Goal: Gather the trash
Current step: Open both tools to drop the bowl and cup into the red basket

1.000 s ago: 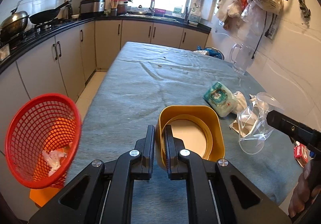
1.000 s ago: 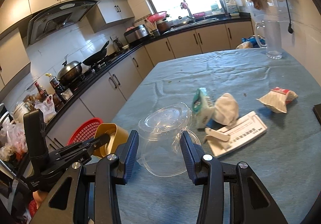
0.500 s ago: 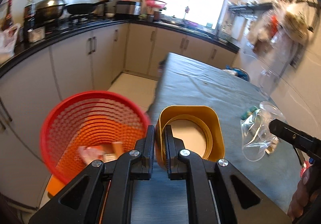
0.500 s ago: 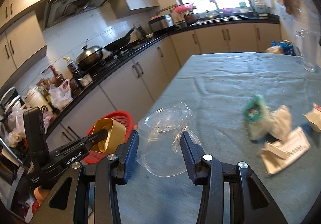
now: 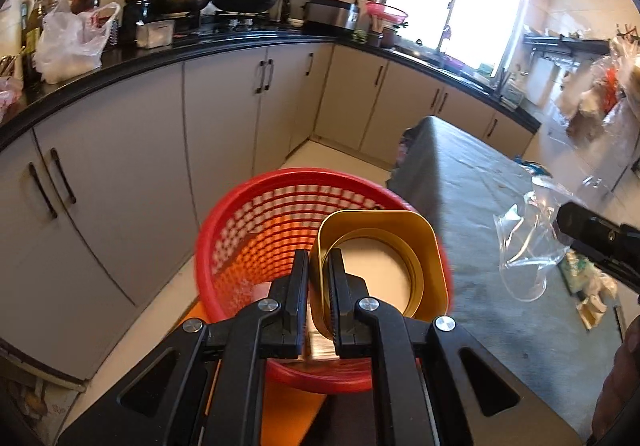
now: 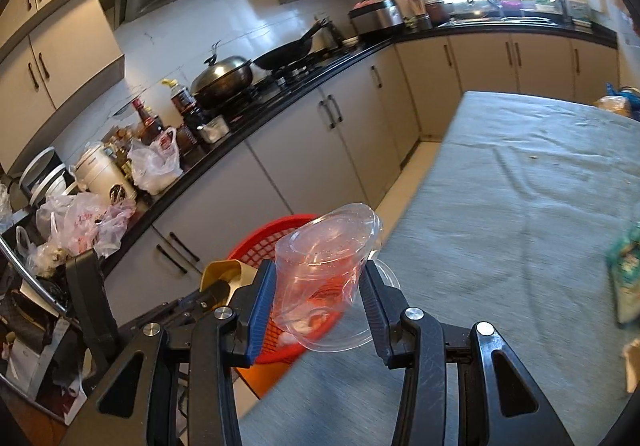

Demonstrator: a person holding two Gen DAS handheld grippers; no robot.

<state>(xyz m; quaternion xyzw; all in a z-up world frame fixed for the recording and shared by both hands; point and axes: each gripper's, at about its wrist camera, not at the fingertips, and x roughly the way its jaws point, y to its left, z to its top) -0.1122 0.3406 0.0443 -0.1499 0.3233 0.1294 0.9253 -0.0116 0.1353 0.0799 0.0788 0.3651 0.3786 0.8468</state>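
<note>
My left gripper (image 5: 319, 286) is shut on the wall of a yellow tin (image 5: 384, 258) and holds it over the red mesh basket (image 5: 256, 230) beside the table. My right gripper (image 6: 318, 286) is shut on a crushed clear plastic container (image 6: 324, 258), held above the table's left edge, close to the basket (image 6: 272, 238). The container (image 5: 524, 246) and right gripper also show at the right of the left wrist view. The left gripper with the tin (image 6: 222, 274) shows at the lower left of the right wrist view.
The table (image 6: 520, 206) has a grey cloth; a green packet (image 6: 628, 270) and paper scraps (image 5: 592, 302) lie on its right side. Kitchen cabinets (image 5: 120, 166) and a cluttered counter run along the left. An orange stool (image 5: 288, 406) sits under the basket.
Both grippers have swung left from the table toward the basket, carrying the tin and the plastic container. The tin now hangs over the basket's mouth.
</note>
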